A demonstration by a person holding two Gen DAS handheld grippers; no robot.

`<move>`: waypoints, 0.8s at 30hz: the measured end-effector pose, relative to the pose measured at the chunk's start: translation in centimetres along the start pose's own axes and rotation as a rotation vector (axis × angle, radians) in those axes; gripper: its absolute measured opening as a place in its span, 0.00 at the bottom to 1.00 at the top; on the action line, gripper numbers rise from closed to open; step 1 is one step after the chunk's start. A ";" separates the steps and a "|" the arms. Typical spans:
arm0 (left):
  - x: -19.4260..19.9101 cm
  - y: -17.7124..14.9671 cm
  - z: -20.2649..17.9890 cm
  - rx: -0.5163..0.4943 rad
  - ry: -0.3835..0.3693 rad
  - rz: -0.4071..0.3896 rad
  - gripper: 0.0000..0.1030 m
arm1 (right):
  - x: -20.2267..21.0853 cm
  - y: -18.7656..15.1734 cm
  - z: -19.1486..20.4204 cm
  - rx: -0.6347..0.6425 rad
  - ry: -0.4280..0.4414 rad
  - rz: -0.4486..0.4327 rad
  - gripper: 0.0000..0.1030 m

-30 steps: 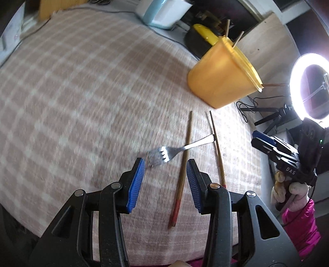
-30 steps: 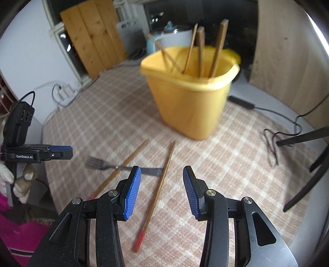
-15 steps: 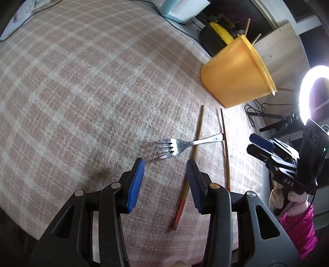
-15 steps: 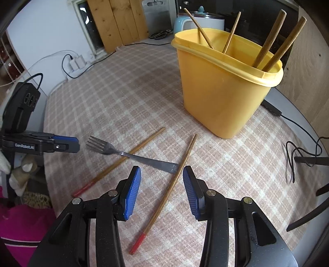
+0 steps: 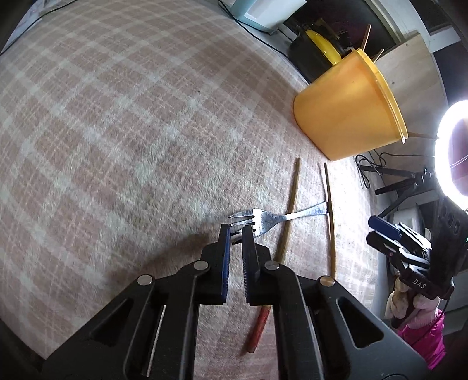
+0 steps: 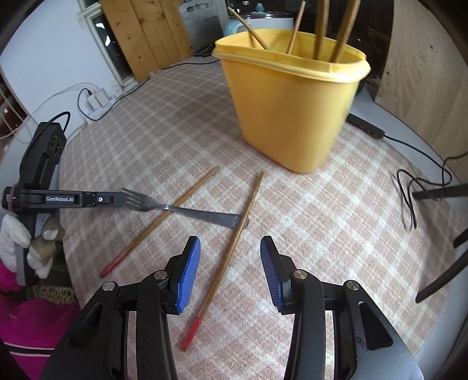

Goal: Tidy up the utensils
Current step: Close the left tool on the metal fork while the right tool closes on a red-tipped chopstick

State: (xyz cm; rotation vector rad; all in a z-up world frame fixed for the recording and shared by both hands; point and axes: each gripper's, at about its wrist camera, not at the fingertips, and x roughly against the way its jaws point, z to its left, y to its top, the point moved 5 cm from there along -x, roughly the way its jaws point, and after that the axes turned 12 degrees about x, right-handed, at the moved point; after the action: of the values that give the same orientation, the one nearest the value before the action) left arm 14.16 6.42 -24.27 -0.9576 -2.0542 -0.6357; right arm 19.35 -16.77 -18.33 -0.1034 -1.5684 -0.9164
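A metal fork (image 5: 275, 217) lies on the checked cloth across two red-tipped wooden chopsticks (image 5: 288, 210) (image 5: 330, 213). My left gripper (image 5: 236, 233) is nearly shut around the fork's tines; the fork still rests on the cloth. In the right wrist view the left gripper (image 6: 121, 200) meets the fork (image 6: 187, 210) at its tines. My right gripper (image 6: 230, 245) is open and empty above the nearer chopstick (image 6: 231, 248). The yellow tub (image 6: 292, 102) holds several upright wooden utensils.
The table has a pink checked cloth (image 5: 117, 131). A ring light (image 5: 450, 152) and tripod legs stand off the right edge. Cables (image 6: 409, 190) and a power strip (image 6: 365, 128) lie beside the tub. A kettle (image 6: 257, 17) stands behind it.
My left gripper has moved forward to the fork's tines and closed from wide open to a narrow gap. My right gripper drew back slightly and stays open.
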 end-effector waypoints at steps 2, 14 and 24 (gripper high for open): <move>0.1 0.4 0.0 -0.023 0.001 0.003 0.05 | 0.0 -0.2 -0.1 -0.007 -0.002 0.001 0.40; 0.7 5.7 1.3 0.009 0.006 -0.054 0.04 | -1.0 -0.4 0.1 -0.051 0.005 0.016 0.40; -1.6 9.3 -1.0 -0.069 0.031 -0.071 0.04 | -4.4 0.4 -0.9 -0.170 -0.007 0.085 0.40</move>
State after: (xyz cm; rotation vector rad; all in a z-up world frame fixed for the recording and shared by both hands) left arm 22.70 10.60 -23.91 -0.9109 -2.0577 -0.7584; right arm 21.31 -15.15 -21.99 -0.2915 -1.4798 -0.9820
